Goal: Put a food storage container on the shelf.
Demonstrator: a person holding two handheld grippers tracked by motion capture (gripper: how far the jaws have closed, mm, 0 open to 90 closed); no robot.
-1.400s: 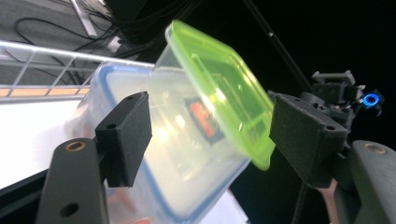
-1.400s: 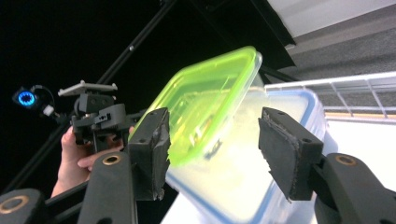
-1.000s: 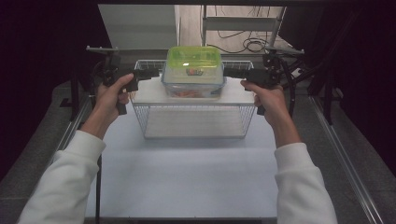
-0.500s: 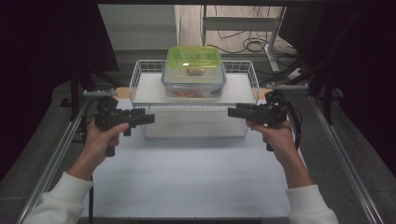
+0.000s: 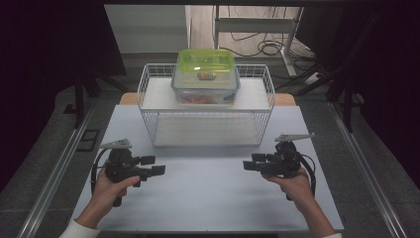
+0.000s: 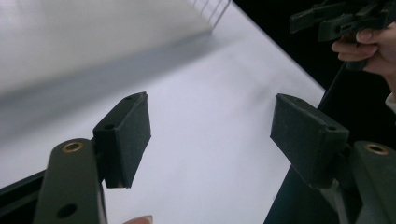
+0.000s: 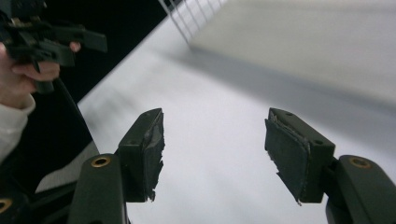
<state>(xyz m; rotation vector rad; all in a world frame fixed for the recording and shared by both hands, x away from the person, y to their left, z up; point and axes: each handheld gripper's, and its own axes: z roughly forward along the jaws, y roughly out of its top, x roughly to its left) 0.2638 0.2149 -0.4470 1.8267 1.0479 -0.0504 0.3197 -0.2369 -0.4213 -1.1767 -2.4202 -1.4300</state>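
box [image 5: 205, 75] sitting on rack [image 5: 148, 89] top, long axis crosswise. left gripper [image 5: 152, 165] and right gripper [image 5: 252, 164] hovering well in front of rack, jaws spread, pinching nothing (facing each other); both about equally far.

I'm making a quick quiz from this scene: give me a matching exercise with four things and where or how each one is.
Things:
1. container with green lid
2. white wire rack
3. left gripper
4. right gripper

Places or states:
A. stands on the white table
B. open, low at the table's left
C. on the rack's top shelf
D. open, low at the table's right

Pairs: 1-C, 2-A, 3-B, 4-D
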